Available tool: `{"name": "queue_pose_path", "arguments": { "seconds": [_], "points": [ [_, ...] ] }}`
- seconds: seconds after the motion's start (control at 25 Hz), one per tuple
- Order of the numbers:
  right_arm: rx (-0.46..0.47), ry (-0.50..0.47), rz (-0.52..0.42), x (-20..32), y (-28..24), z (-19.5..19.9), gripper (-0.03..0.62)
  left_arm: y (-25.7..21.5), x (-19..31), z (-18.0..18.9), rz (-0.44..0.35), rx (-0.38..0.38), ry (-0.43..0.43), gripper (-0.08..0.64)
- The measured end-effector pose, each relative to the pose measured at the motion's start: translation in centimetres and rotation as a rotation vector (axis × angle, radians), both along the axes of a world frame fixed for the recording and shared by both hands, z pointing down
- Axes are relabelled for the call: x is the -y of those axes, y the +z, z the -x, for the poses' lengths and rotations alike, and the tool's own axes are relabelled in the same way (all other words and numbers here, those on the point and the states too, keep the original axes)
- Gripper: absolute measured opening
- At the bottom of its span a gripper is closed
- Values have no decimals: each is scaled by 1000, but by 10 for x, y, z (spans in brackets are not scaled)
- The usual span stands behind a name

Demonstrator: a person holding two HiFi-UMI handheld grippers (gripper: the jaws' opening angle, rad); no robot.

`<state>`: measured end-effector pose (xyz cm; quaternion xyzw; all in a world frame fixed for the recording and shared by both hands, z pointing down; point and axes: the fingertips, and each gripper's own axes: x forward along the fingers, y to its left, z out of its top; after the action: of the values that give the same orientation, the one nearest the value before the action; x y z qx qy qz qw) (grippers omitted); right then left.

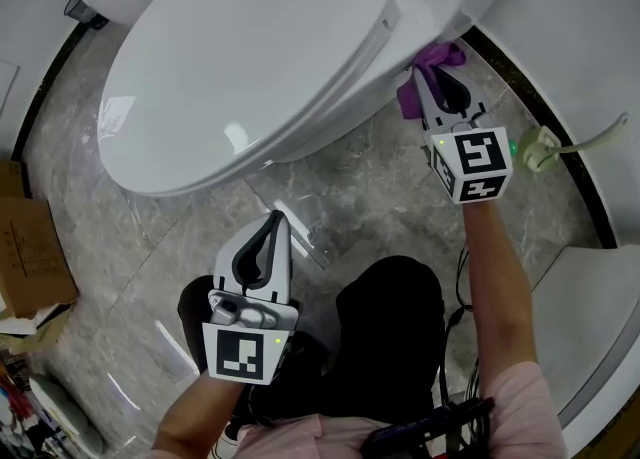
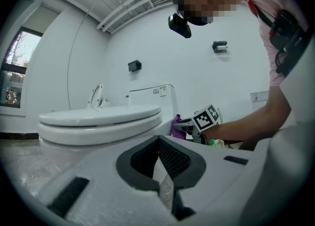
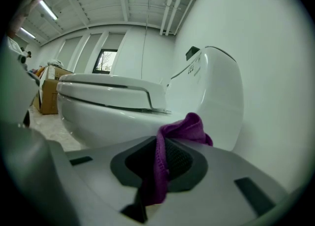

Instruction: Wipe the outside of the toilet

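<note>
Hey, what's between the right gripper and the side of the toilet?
A crumpled purple cloth, pinched in the right gripper, fills that gap before the white ceramic toilet; the right gripper view shows it best.

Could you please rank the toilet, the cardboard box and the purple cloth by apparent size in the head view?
1. toilet, far largest.
2. cardboard box, though cut off at the picture's edge.
3. purple cloth, smallest.
</note>
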<state>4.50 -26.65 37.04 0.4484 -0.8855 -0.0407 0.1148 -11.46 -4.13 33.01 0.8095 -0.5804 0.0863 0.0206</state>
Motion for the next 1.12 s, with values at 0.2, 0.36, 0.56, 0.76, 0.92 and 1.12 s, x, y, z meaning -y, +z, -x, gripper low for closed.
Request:
{"name": "queue_pose_path", "arguments": {
  "seconds": [0.2,0.36,0.56,0.76,0.92,1.12],
  "points": [
    [-7,-15,-4,-11,-1,12,54,1,-7,3,-7,3,4,8],
    [-6,-30,-4,-21,-2,21,54,2,-14,6,-9,1,1,8],
    [-9,-48,-6,-34,-3,33,54,4,-25,10,-15,0,-3,8],
    [-16,-68,-3,-46,-4,45,54,3,-33,17,-16,0,-10,8],
    [-16,-84,-4,-54,-3,53,54,2,-36,20,-23,0,-15,8],
    [-17,-112,0,-68,-4,67,54,0,-43,26,-30,-4,-24,8]
  ]
}}
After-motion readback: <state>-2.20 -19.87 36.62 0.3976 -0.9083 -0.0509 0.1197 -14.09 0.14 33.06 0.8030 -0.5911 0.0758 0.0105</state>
